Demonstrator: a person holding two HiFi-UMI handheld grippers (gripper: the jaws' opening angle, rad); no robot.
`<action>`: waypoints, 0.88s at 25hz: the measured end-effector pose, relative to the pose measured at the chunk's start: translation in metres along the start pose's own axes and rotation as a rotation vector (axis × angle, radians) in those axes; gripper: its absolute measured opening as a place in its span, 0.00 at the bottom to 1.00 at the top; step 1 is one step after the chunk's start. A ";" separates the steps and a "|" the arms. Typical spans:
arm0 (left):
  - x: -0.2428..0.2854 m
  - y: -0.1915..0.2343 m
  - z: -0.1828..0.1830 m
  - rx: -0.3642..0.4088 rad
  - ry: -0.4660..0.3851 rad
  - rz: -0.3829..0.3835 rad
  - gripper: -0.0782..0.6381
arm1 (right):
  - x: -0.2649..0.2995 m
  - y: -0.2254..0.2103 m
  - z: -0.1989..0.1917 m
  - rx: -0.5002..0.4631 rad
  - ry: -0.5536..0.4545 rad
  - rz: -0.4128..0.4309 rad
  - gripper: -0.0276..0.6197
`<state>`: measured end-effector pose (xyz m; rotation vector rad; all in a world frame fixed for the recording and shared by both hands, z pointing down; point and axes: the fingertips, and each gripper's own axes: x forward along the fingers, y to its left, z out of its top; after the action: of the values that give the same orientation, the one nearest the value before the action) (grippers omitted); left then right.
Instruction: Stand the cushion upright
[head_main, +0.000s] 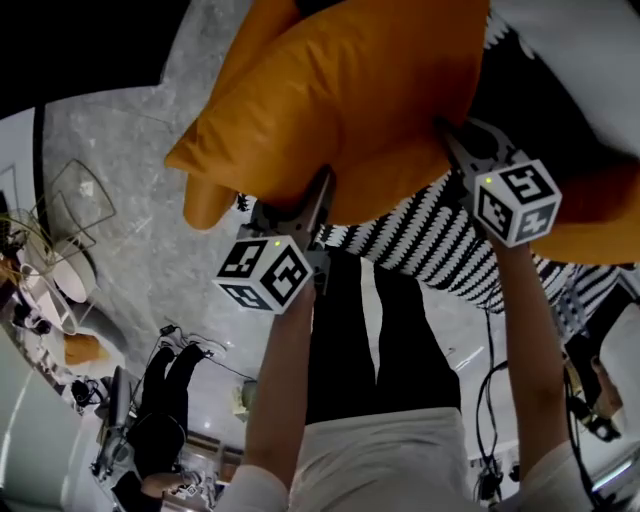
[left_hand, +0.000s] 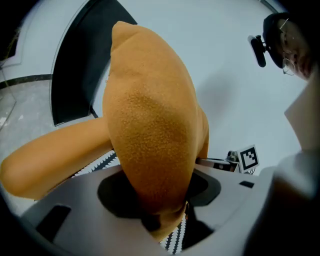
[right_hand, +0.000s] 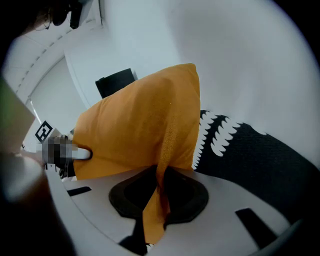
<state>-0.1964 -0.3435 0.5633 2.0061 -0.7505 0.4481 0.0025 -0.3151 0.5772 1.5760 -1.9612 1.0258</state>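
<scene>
An orange cushion (head_main: 345, 95) hangs lifted in front of me, held along its lower edge by both grippers. My left gripper (head_main: 318, 200) is shut on the cushion's lower left edge, with a thick fold of orange fabric (left_hand: 150, 150) bulging between its jaws. My right gripper (head_main: 452, 150) is shut on a thin pinch of the same cushion's edge (right_hand: 160, 195), the fabric running down between its jaws. Behind and below the cushion lies a black and white patterned cushion (head_main: 440, 245), which shows again in the right gripper view (right_hand: 255, 155).
A second orange cushion (head_main: 595, 225) lies at the right, under a white one (head_main: 580, 60). Grey marble floor (head_main: 130, 210) spreads at the left, with a wire-frame table (head_main: 75, 205) and clutter. A seated person (head_main: 165, 410) is at the lower left. Cables (head_main: 490, 400) trail right.
</scene>
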 end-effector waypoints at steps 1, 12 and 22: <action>-0.001 -0.007 0.003 0.030 0.009 -0.011 0.41 | -0.009 -0.001 -0.002 0.026 -0.014 -0.010 0.14; 0.004 -0.060 0.031 0.255 0.072 -0.129 0.41 | -0.072 -0.007 -0.008 0.169 -0.156 -0.124 0.13; 0.042 -0.129 0.024 0.405 0.179 -0.260 0.42 | -0.132 -0.046 -0.036 0.243 -0.210 -0.280 0.13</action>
<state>-0.0793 -0.3277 0.4932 2.3603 -0.2959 0.6539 0.0774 -0.2070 0.5186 2.0983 -1.7240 1.0465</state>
